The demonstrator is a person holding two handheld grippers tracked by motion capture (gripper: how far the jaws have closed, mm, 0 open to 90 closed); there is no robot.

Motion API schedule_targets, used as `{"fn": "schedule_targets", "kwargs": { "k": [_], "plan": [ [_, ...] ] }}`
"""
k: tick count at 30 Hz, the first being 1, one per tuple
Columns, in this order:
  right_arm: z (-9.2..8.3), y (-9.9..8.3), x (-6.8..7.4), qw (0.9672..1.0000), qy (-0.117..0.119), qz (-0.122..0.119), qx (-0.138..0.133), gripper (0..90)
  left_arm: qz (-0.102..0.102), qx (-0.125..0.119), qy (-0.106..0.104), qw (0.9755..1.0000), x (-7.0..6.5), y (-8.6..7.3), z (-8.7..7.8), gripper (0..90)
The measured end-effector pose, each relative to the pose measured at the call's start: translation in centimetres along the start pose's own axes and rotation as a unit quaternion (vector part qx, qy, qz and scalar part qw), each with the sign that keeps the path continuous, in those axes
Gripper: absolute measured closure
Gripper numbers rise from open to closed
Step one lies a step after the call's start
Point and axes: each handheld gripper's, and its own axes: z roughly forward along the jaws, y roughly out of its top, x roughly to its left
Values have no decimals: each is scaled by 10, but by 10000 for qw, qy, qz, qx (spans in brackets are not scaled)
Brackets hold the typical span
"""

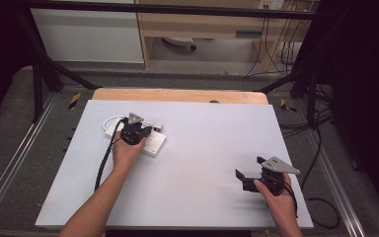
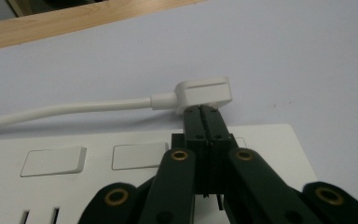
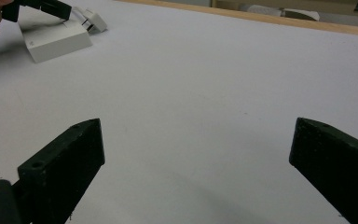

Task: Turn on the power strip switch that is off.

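Note:
A white power strip (image 1: 154, 143) lies on the table's left half, seen close in the left gripper view (image 2: 275, 144) with two rocker switches (image 2: 53, 162). My left gripper (image 1: 148, 130) hangs over it, jaws pressed together (image 2: 204, 113). Its tips touch the underside of a white flat plug (image 2: 205, 92), whose cable (image 2: 74, 108) runs off left. Whether anything is pinched between the tips is hidden. My right gripper (image 1: 249, 167) is at the table's front right, open and empty (image 3: 198, 135). Far off in its view are the strip (image 3: 56, 39) and the plug (image 3: 93, 19).
The white tabletop (image 1: 202, 163) has a wooden strip (image 1: 177, 95) along its far edge. A black frame (image 1: 44, 69) surrounds the table. Cables (image 1: 321, 148) trail on the floor to the right. A black cable (image 1: 103, 163) runs along the person's left forearm.

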Motion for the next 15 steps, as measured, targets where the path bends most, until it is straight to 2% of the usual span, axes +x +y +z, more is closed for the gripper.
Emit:
{"fn": "schedule_targets", "kwargs": {
  "k": [5, 8, 11, 15],
  "plan": [
    [0, 0, 0, 10000, 1, -31, 10, 36, 9, 34, 14, 10000, 1, -2, 1, 900],
    [0, 0, 0, 10000, -1, -13, -4, 36, -116, -85, -9, 9999, 1, -4, 2, 900],
    [-1, 0, -1, 10000, -3, -22, -2, 36, -51, -171, 17, 9998, 1, -6, 2, 900],
    [0, 0, -1, 10000, -5, -3, -8, 36, -70, -185, 13, 9998, 0, -6, 1, 900]
  ]
}}
